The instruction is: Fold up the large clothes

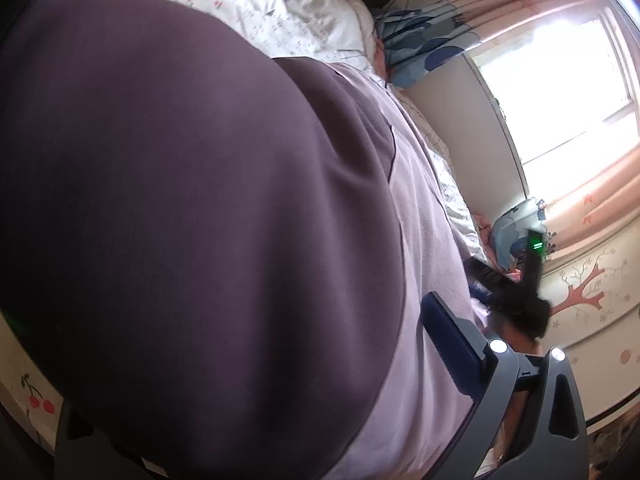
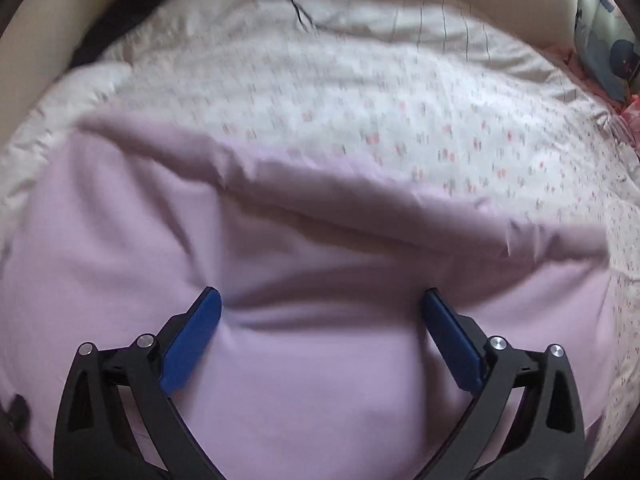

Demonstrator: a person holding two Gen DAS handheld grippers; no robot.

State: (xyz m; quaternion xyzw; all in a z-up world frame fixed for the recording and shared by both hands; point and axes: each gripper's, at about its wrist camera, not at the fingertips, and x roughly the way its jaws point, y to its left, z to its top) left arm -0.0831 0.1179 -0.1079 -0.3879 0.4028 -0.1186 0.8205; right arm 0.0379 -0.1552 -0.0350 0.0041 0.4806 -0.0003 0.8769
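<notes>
The lilac garment (image 2: 304, 360) lay spread on the bed (image 2: 360, 92), its folded edge running from 9 to 3 o'clock; to fold well, each next grip should probably take a corner and keep the cloth flat. The right gripper (image 2: 322, 312) pointed steeply down over it, fingers wide and empty. The left gripper (image 1: 280, 360) was low over a dark purple part (image 1: 180, 200), fingers wide as far as visible, one hidden by the cloth.

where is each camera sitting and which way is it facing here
Left wrist: sits on the left hand-held gripper, low over a dark purple cloth, facing along the bed toward the window; one blue-padded finger shows.
Right wrist: sits on the right hand-held gripper, angled down at the lilac garment on the floral bedsheet; both fingers show, spread apart, nothing between them.
Shared: the lilac garment and the floral bedsheet.
</notes>
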